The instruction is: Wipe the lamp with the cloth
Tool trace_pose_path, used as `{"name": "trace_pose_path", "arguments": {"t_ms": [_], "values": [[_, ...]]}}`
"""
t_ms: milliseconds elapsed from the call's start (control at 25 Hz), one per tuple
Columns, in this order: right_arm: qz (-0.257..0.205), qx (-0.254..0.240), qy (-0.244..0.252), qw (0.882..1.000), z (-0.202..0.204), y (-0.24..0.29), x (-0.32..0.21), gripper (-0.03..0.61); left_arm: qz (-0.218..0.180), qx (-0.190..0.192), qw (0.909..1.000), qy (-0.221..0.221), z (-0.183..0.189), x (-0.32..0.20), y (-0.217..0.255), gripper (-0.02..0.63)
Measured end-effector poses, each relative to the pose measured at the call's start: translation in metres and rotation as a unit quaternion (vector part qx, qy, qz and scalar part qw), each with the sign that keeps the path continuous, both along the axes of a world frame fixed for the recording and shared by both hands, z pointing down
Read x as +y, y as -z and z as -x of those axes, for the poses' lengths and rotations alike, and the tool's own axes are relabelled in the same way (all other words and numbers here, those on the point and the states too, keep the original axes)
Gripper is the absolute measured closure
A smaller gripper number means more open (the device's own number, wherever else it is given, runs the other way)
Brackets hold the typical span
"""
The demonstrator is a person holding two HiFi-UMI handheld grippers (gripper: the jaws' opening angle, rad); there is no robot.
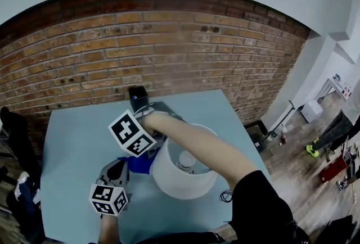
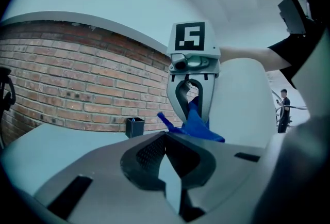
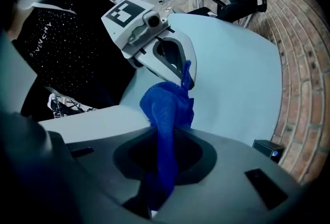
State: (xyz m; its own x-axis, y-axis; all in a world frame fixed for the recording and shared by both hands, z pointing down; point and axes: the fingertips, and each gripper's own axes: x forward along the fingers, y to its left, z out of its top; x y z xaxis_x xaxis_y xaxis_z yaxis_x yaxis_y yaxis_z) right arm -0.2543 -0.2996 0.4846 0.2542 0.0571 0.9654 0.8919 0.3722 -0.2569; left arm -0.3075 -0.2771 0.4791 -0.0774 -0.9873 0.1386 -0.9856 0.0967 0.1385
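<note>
A lamp with a white shade stands on the pale blue table; its bulb shows inside the shade. My right arm reaches across the shade to its left side. A blue cloth hangs there between both grippers. The right gripper is shut on the cloth, which bunches out past its jaws. The left gripper comes from below left, and its fingertips meet on a corner of the cloth. In the left gripper view the shade rises just behind the right gripper. The left gripper faces me in the right gripper view.
A small black box sits at the table's far edge against the brick wall. A thin cable lies at the table's right front by the lamp. A dark chair stands left of the table.
</note>
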Motion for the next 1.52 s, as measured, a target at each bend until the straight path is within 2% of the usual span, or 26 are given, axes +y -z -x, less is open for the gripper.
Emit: {"name": "trace_pose_path", "arguments": {"t_ms": [120,200,280,400,520,720,840,920,1000,1080,1200,1320,1400,1440,1480,1520], "values": [[0.003,-0.032,-0.001,0.999,0.006,0.017,0.005,0.508,-0.011,0.000,0.9999,0.001,0.000,0.003,0.006,0.604],[0.027,-0.090,-0.014,0.995,0.015,0.048,0.013,0.508,-0.022,0.000,0.9998,0.001,0.002,0.003,0.014,0.604],[0.050,-0.160,-0.028,0.986,0.020,0.089,0.024,0.508,-0.031,-0.005,0.9995,-0.003,0.001,0.002,0.025,0.604],[0.052,-0.258,-0.072,0.962,0.012,0.146,0.031,0.508,-0.052,-0.012,0.9984,-0.021,-0.009,-0.002,0.046,0.604],[0.037,-0.330,-0.134,0.934,-0.013,0.179,0.032,0.508,-0.064,-0.011,0.9967,-0.049,-0.020,-0.008,0.058,0.604],[0.003,-0.397,-0.195,0.897,-0.063,0.195,0.058,0.508,-0.057,0.000,0.9947,-0.086,-0.032,-0.010,0.054,0.604],[-0.054,-0.422,-0.234,0.874,-0.075,0.170,0.073,0.508,-0.050,0.009,0.9931,-0.105,-0.036,-0.006,0.054,0.604],[-0.114,-0.442,-0.252,0.853,-0.073,0.146,0.076,0.508,-0.046,0.007,0.9919,-0.119,-0.040,-0.004,0.056,0.604],[-0.170,-0.468,-0.270,0.824,-0.072,0.129,0.077,0.508,-0.042,0.005,0.9904,-0.132,-0.045,0.000,0.057,0.604],[-0.191,-0.485,-0.301,0.799,-0.072,0.114,0.082,0.509,-0.037,0.006,0.9894,-0.141,-0.048,0.005,0.055,0.604],[-0.152,-0.491,-0.367,0.775,-0.071,0.080,0.097,0.508,-0.025,-0.004,0.9883,-0.150,-0.050,0.009,0.047,0.604],[-0.144,-0.498,-0.416,0.747,-0.076,0.037,0.104,0.508,-0.007,-0.012,0.9871,-0.159,-0.053,0.011,0.031,0.604],[-0.105,-0.503,-0.452,0.729,-0.080,0.008,0.115,0.508,0.001,-0.013,0.9863,-0.164,-0.055,0.014,0.021,0.604],[-0.077,-0.509,-0.473,0.715,-0.082,-0.005,0.121,0.508,0.005,-0.012,0.9860,-0.166,-0.056,0.017,0.017,0.604],[-0.049,-0.517,-0.495,0.697,-0.084,-0.016,0.126,0.508,0.007,-0.012,0.9859,-0.167,-0.057,0.021,0.013,0.604],[-0.027,-0.529,-0.517,0.673,-0.087,-0.026,0.126,0.508,0.010,-0.010,0.9860,-0.166,-0.057,0.024,0.009,0.604]]}}
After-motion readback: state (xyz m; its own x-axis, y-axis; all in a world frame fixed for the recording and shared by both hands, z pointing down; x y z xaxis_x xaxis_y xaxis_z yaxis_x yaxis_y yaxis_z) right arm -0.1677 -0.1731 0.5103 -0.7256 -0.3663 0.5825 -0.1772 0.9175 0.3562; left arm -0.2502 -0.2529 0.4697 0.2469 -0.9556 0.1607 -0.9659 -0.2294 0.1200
